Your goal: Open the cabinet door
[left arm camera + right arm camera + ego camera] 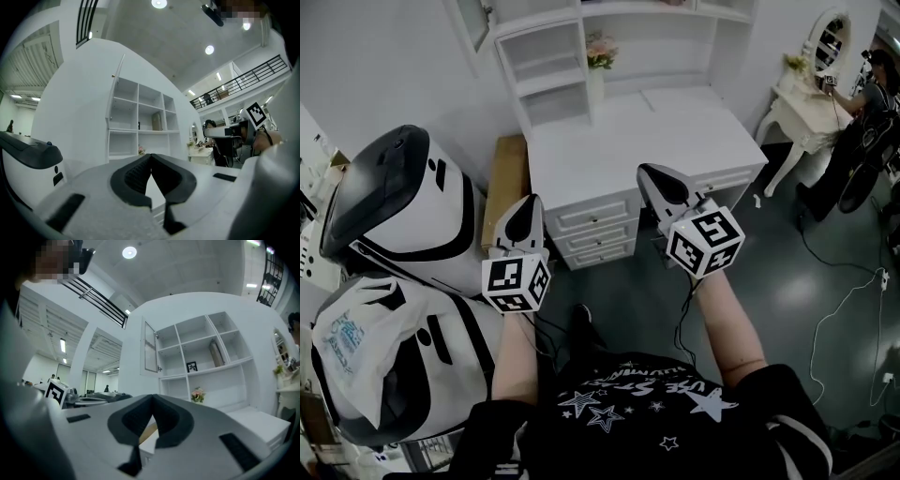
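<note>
Both claws are held out level in front of the person, well short of the white bench point(619, 141) with its three drawers. The left claw point(528, 211) has its jaws pressed together with nothing between them; in the left gripper view point(151, 157) the dark pads meet at the tip. The right claw point(654, 180) is the same, jaws together and empty, as the right gripper view point(153, 399) shows.

The cabinet door point(150, 347) hangs at the upper left of the open shelf unit point(581, 56) that rises from the far edge of the bench. It is a framed panel that seems to be angled out from the shelves, and neither claw is near it. A small bunch of flowers point(600, 52) stands on a shelf.

To the left sit two bulky white-and-black machines point(403, 206), with a wooden board point(508, 178) between them and the bench. Far right, a person point(862, 94) stands at a dressing table point(797, 108) with a mirror.
</note>
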